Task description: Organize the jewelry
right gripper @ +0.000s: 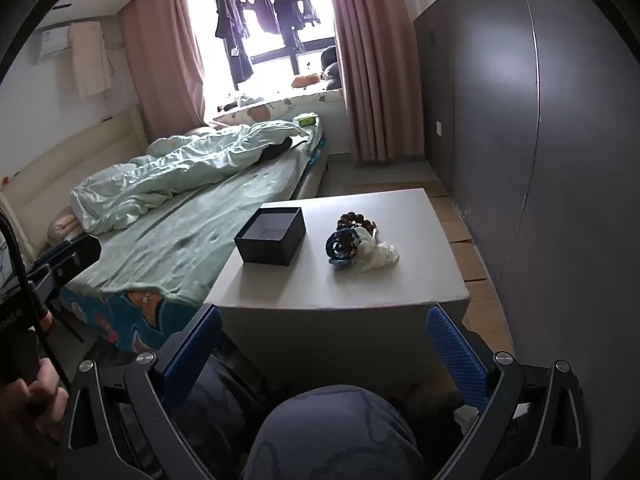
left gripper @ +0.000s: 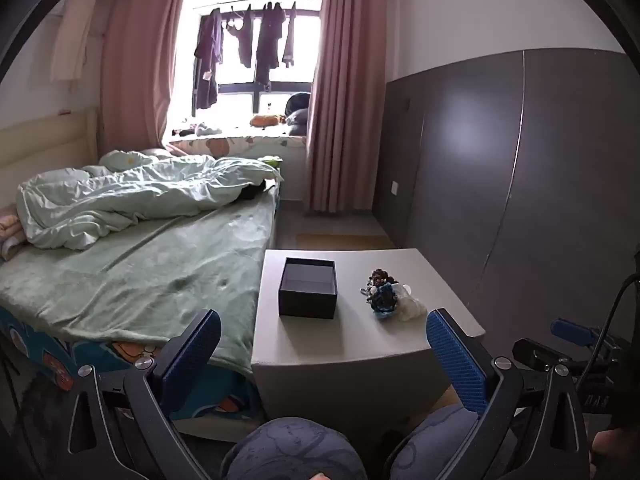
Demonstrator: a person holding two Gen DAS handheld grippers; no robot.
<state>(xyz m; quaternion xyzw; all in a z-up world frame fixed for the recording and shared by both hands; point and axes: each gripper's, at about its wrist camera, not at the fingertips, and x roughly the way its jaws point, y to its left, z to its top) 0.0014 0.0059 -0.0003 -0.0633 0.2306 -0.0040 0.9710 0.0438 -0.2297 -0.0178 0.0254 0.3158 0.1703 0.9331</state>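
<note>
Lying in a small heap on the grey table [left gripper: 304, 344], toward its right half, is the jewelry pile [left gripper: 384, 290]: a dark brown beaded bracelet [right gripper: 356, 218] at the far end, a blue beaded bracelet [right gripper: 340, 248] in front of it, and a crumpled white pouch [right gripper: 378, 256] touching both on the right. To the left of the heap, apart from it, an open dark box [left gripper: 308, 288] is sitting upright with its pale interior showing and nothing visible inside.

Nearer the viewer, the left gripper [left gripper: 324, 354] is hovering short of the table's front edge with its blue-padded fingers [left gripper: 456, 356] spread wide, grasping nothing. The right gripper [right gripper: 324, 354] is hovering likewise, its fingers [right gripper: 458, 356] parted and unloaded; part of it is appearing at the right edge of the left wrist view. Both are hanging above the person's knees [right gripper: 336, 432], clad in grey-blue patterned fabric.

Beyond the table, a bed [left gripper: 132, 276] with a green sheet and a rumpled pale duvet [left gripper: 132, 196] is running along the left side. Pink curtains [left gripper: 340, 120] are framing a bright window [left gripper: 256, 40] where dark clothes [left gripper: 240, 48] are hanging, and a grey wardrobe [left gripper: 500, 160] is lining the right wall.
</note>
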